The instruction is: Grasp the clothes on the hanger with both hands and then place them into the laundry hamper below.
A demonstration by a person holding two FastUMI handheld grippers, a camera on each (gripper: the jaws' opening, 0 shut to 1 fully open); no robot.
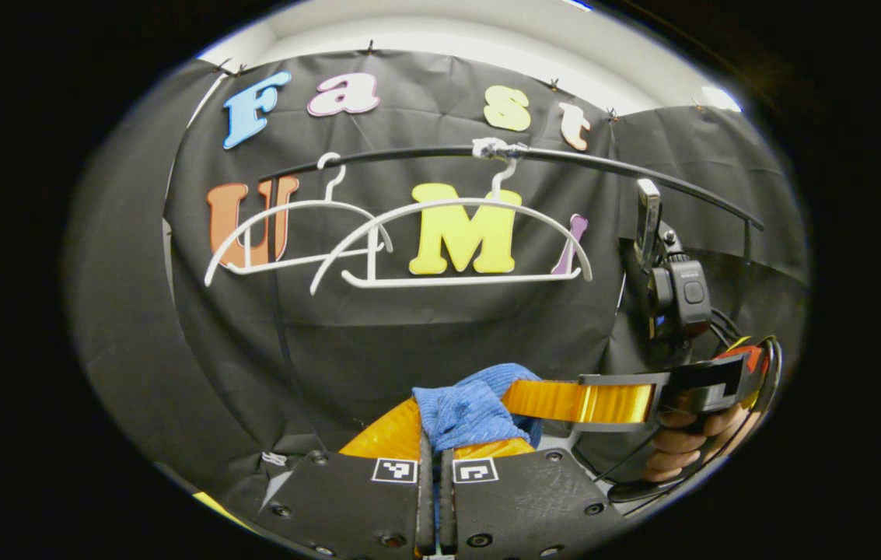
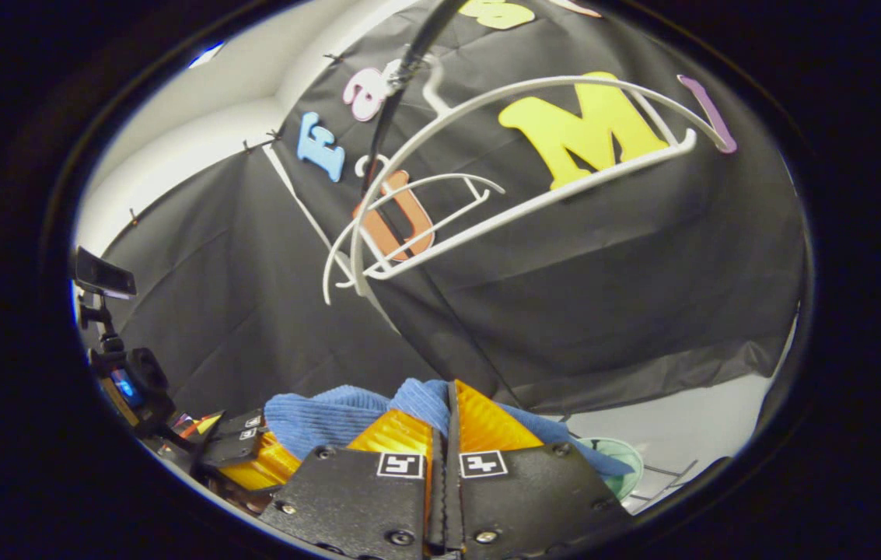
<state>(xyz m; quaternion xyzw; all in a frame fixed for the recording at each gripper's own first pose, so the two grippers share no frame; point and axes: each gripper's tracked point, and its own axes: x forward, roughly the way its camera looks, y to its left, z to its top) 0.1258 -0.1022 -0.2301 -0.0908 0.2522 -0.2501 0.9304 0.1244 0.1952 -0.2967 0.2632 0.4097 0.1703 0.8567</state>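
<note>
A blue knitted garment point(image 1: 470, 408) is bunched up below the hangers, off them. My left gripper point(image 1: 437, 443) is shut on its near edge, and the cloth bulges above the fingertips. My right gripper point(image 1: 522, 400) comes in from the right, held by a hand point(image 1: 681, 447), and touches the same bundle. In the right gripper view the blue garment point(image 2: 331, 416) spreads to both sides of my right gripper point(image 2: 448, 412), which is shut on a fold. My left gripper point(image 2: 242, 455) sits at the lower left beside the cloth. Two bare white hangers point(image 1: 471, 278) point(image 1: 292, 260) hang on a black rail point(image 1: 409, 153).
The larger white hanger point(image 2: 533, 204) and the smaller one point(image 2: 440, 176) hang overhead, close in the right gripper view. A pale green round thing point(image 2: 615, 459) with wire bars sits low at the right on a light floor. Black cloth walls close the booth behind.
</note>
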